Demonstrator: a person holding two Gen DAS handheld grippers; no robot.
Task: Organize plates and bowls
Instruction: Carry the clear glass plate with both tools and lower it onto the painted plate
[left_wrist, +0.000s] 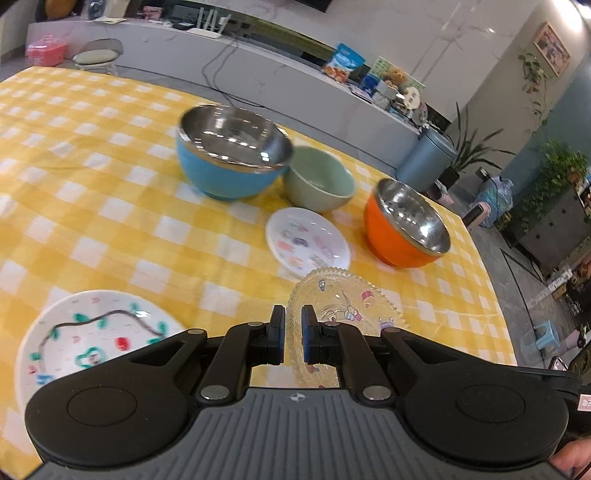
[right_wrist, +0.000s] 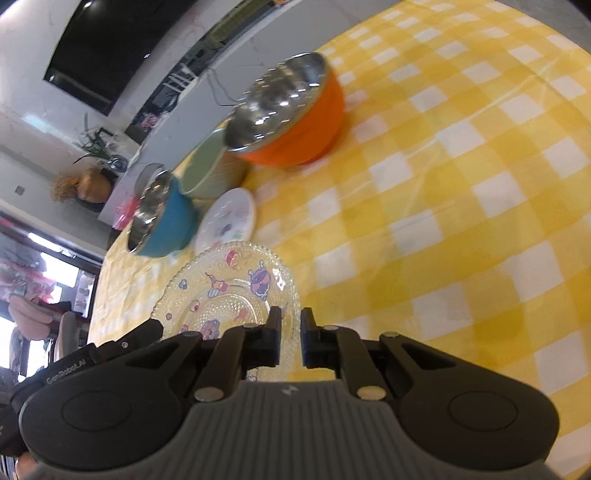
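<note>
Grippers, right and left, both pinch the clear embossed glass plate; lift level toward the white plate at twelve o'clock.

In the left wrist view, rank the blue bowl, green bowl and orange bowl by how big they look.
1. blue bowl, clearly largest.
2. orange bowl.
3. green bowl, though the blue bowl partly covers it, so second and third are close.

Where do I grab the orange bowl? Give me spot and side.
Best grip the orange bowl by its steel rim, one finger inside, one outside, from above on its right side: it stands upright, and the green bowl and small plate crowd its left.
</note>
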